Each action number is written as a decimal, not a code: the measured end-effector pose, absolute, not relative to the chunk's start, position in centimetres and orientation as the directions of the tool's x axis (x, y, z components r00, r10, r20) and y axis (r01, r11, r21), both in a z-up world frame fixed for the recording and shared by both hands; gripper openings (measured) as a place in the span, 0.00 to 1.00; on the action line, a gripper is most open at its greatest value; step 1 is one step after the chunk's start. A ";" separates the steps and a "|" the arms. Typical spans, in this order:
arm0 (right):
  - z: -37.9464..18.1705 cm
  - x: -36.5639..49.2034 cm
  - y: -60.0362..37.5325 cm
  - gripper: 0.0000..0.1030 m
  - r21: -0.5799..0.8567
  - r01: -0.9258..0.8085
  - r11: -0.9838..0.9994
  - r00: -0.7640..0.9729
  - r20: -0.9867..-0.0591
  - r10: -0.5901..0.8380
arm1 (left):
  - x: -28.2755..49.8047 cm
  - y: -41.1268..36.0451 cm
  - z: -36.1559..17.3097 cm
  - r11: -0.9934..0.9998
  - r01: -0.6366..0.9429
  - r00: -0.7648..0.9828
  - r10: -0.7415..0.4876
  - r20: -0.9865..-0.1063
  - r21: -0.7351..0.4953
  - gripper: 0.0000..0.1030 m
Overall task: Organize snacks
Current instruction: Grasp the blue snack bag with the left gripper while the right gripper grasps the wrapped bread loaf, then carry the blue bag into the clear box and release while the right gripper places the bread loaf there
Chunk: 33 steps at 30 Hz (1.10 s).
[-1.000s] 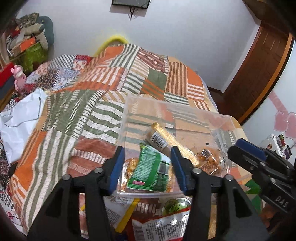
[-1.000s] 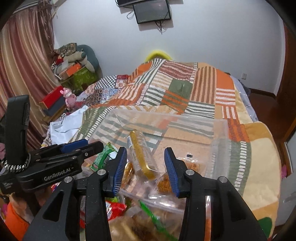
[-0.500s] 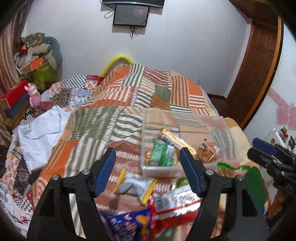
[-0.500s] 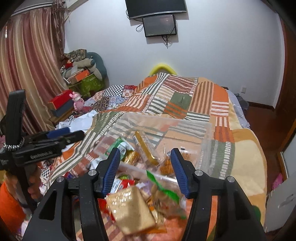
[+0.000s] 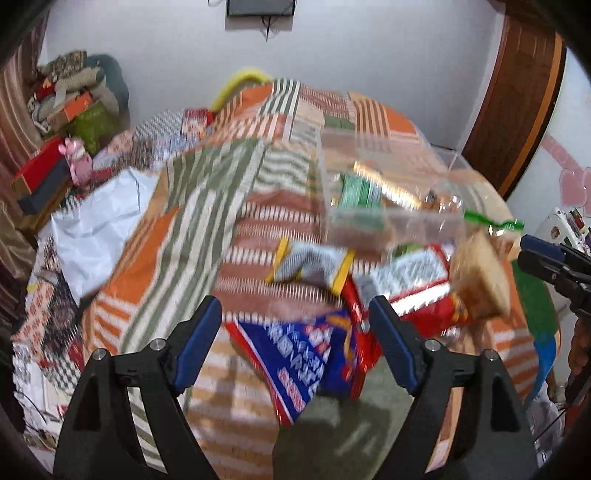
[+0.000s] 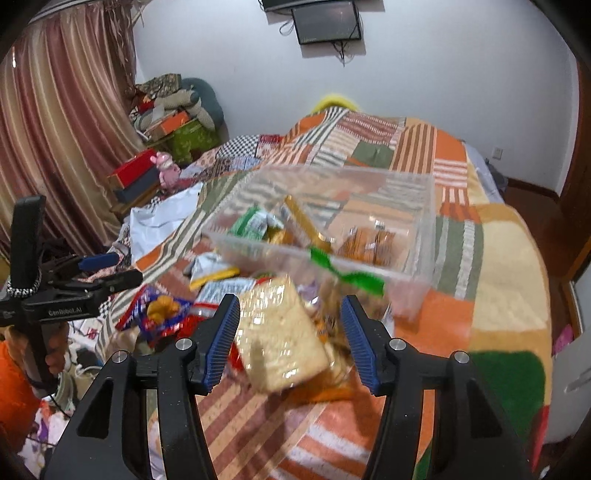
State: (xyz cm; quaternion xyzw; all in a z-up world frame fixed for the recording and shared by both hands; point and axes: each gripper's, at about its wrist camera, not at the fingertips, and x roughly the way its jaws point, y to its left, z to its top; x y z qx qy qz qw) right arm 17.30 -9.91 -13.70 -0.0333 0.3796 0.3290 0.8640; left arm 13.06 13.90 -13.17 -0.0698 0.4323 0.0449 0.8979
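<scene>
A clear plastic bin [image 6: 417, 236] sits on the patchwork bedspread and holds a green packet [image 6: 251, 225], a gold biscuit roll [image 6: 303, 221] and orange wrapped snacks [image 6: 369, 240]. Loose snacks lie in front of it. My left gripper [image 5: 295, 325] is open above a blue and red bag [image 5: 299, 354]. My right gripper [image 6: 290, 317] is open over a clear-wrapped beige cracker pack [image 6: 280, 332], which also shows in the left wrist view [image 5: 480, 273]. A red and white bag [image 5: 410, 277] and a grey and yellow packet [image 5: 310, 262] lie between the bag and the bin [image 5: 388, 221].
A white plastic bag [image 5: 96, 221] lies on the bed's left side. Boxes, a pink toy [image 6: 168, 170] and stacked bedding stand by the curtain at left. A wooden door [image 5: 517, 92] is at right. A wall screen [image 6: 327, 24] hangs behind the bed.
Both grippers have pulled back from the bin toward the near edge of the bed. The loose snack pile has come into view under them. Both stay open.
</scene>
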 end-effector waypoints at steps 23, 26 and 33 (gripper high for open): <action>-17.7 17.5 -7.5 0.62 0.176 -0.619 0.765 0.419 -0.750 0.512 | 13.6 14.0 -20.0 0.960 -0.173 0.551 -0.092 -0.829 -0.221 0.77; -17.8 17.4 -7.6 0.59 0.173 -0.618 0.767 0.426 -0.746 0.512 | 13.2 13.9 -19.7 0.963 -0.169 0.577 -0.075 -0.814 -0.208 0.70; -17.1 17.0 -8.2 0.53 0.188 -0.615 0.766 0.435 -0.729 0.528 | 12.5 13.6 -18.6 0.972 -0.162 0.598 -0.041 -0.800 -0.171 0.63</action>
